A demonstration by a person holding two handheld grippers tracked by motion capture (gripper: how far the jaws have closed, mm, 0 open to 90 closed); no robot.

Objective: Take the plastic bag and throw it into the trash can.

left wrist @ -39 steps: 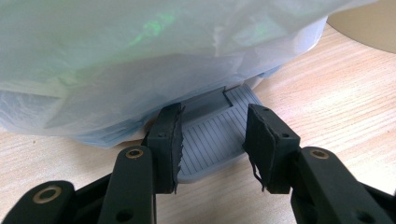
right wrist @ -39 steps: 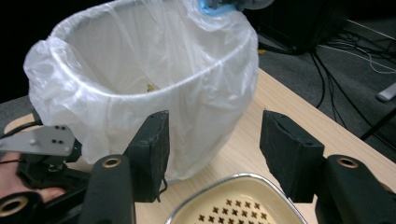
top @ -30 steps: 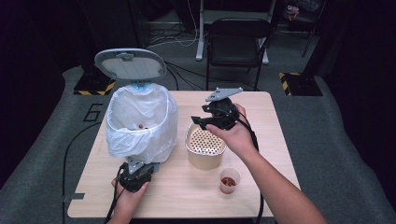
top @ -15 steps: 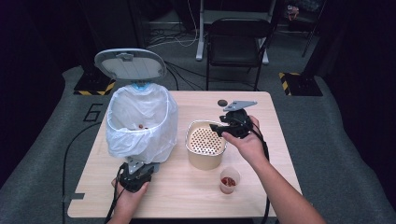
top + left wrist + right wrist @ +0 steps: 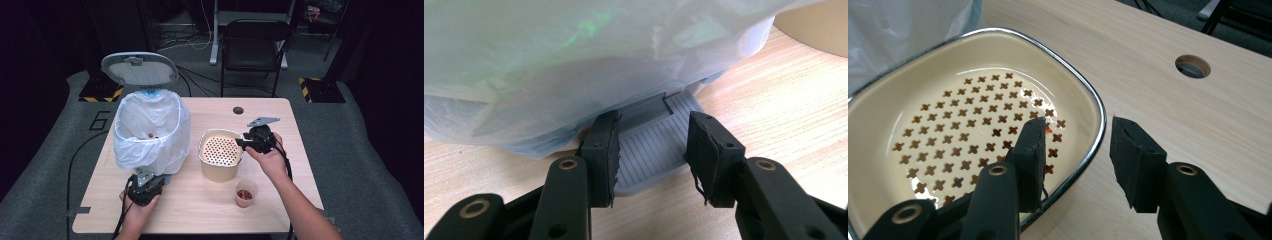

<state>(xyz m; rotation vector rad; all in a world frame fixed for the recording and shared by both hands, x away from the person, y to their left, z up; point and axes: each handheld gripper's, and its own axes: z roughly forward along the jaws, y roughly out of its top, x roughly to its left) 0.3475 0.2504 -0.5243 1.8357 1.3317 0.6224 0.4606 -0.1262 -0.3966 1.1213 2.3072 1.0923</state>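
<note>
table (image 5: 210, 210) of pale wood takes up the middle of the high view, with a small round hole (image 5: 238, 110) near its far edge. the same hole (image 5: 1193, 66) shows in the right gripper view.

on the table's left side stands a pedal bin (image 5: 150, 132) lined with a white translucent bag, its grey lid (image 5: 139, 69) tipped up and back. a few small reddish bits lie inside the bag.

right of the bin, near the table's centre, sits a cream container (image 5: 220, 161) holding a perforated insert (image 5: 978, 145) with cross-shaped holes and a dark metal rim. one small reddish speck lies on the insert beside the inner jaw.

nearer the front edge, just right of the container, is a small clear cup (image 5: 245, 192) with reddish pieces in it.

the right gripper (image 5: 1075, 160), held in the right hand (image 5: 270, 159), is at the container's right side. its jaws stand apart and straddle the rim, one inside over the insert, one outside over the table; they clamp nothing.

the left gripper (image 5: 651, 155), held in the left hand (image 5: 137, 212), is at the base of the bin at the front. its jaws are spread on either side of the ribbed grey pedal (image 5: 651, 157), which lies between them; whether the pads touch it cannot be told.
</note>
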